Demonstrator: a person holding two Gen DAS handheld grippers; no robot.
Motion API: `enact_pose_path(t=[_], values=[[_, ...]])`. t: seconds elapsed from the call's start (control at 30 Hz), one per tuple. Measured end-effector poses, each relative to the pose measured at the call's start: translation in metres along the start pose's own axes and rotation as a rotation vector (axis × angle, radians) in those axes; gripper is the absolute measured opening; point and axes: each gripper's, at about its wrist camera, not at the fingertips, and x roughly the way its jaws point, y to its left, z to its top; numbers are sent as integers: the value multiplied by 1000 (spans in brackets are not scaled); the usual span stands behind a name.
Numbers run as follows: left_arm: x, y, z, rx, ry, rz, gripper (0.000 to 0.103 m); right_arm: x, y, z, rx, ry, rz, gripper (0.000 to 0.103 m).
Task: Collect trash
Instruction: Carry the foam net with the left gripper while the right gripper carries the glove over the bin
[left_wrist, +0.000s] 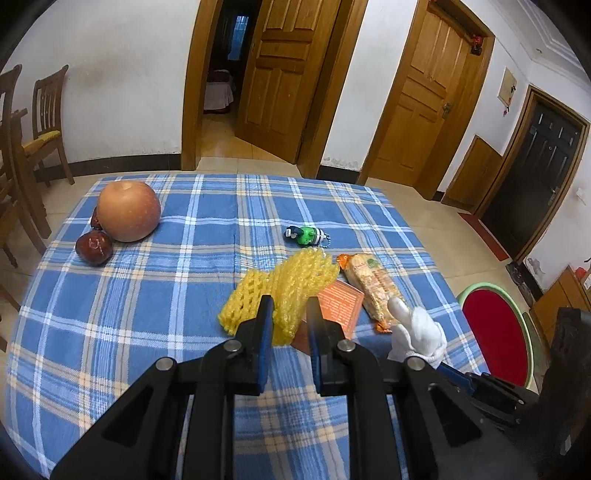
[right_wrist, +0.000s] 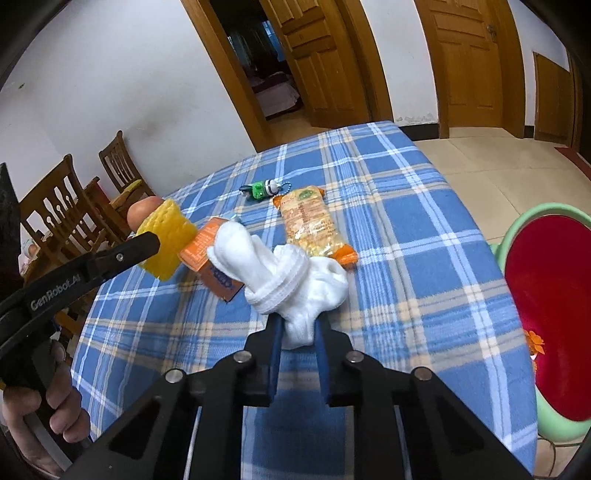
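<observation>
My left gripper (left_wrist: 288, 306) is shut on a yellow foam fruit net (left_wrist: 284, 291), holding its near end; the net also shows in the right wrist view (right_wrist: 168, 238), lifted above the table. My right gripper (right_wrist: 298, 321) is shut on a rolled white sock (right_wrist: 288, 280), held just above the cloth; the sock also shows in the left wrist view (left_wrist: 417, 332). An orange carton (left_wrist: 338, 306) lies under the net. A snack packet (left_wrist: 373, 288) lies to its right, also seen in the right wrist view (right_wrist: 314, 225).
A blue plaid tablecloth (left_wrist: 147, 314) covers the table. A large pear (left_wrist: 128, 211) and red dates (left_wrist: 94, 247) sit at the far left. A green keychain toy (left_wrist: 306, 235) lies mid-table. A green-rimmed red bin (right_wrist: 550, 314) stands right of the table. Wooden chairs (left_wrist: 44, 122) stand left.
</observation>
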Motion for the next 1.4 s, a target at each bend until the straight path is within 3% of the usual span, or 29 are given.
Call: enact_pose_path(t=[0.7, 1.4], values=[[-28, -50, -9, 70, -24, -48, 17, -69, -41, -15, 68, -106, -40, 19], [-17, -135, -15, 185, 3, -153, 17, -121, -115, -26, 201, -186, -161, 19]])
